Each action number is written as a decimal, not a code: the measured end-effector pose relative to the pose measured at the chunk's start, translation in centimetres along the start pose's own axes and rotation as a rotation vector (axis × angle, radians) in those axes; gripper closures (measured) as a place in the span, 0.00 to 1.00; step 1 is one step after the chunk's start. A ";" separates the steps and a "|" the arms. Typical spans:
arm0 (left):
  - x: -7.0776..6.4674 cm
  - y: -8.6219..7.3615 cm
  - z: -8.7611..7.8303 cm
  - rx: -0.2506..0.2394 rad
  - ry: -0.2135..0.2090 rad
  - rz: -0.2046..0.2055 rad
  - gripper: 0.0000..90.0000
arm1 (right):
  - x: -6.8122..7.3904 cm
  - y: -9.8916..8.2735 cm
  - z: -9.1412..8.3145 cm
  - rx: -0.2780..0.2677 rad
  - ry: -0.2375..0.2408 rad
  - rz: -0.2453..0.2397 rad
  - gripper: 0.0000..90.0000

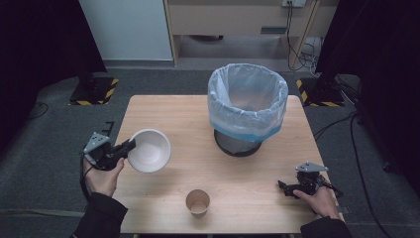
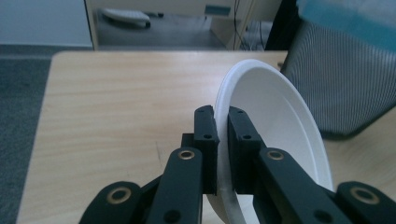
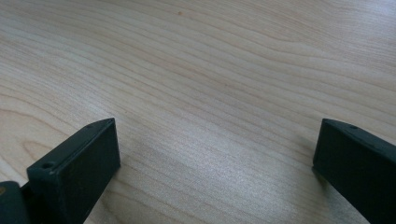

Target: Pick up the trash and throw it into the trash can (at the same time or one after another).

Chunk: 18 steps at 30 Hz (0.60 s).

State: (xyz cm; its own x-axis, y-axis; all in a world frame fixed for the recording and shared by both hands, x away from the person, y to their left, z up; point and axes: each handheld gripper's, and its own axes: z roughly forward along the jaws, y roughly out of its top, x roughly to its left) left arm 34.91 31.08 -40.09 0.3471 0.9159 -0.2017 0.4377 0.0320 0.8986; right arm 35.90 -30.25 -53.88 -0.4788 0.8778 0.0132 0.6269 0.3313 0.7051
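my left gripper (image 1: 130,145) is clamped on the rim of the white bowl (image 1: 149,150), holding it tilted above the table's (image 1: 198,119) left side. right of it stand a paper cup (image 1: 198,202) and lined bin (image 1: 247,101). my right gripper (image 1: 282,186) rests, jaws wide apart.

Your left tool (image 2: 222,140) is black with small brass-coloured rings at its joints, and the bowl (image 1: 149,150) in it is plain white inside and out; your right tool (image 3: 215,158) is black too, under a grey plate. The worktop (image 1: 178,119) is pale wood with a fine wavy grain, the paper cup (image 1: 198,202) on it is plain brown, and the bin (image 1: 246,130) is dark mesh lined with a cloudy translucent bag (image 1: 247,99) edged in blue. You can see grey carpet (image 1: 49,129) around it and yellow-and-black hazard stripes (image 1: 110,91) on the stand bases.
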 end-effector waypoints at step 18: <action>-0.7 6.6 -2.0 -0.193 -0.016 0.003 0.93 | 0.0 0.0 0.0 -0.001 -0.004 -0.002 0.01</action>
State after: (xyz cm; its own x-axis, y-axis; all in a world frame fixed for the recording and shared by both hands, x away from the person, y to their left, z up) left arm 35.92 31.42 -33.20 0.3617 0.9099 -0.2032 0.2700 0.1064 0.9570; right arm 35.89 -30.23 -53.89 -0.4780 0.8783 0.0092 0.6251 0.3327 0.7060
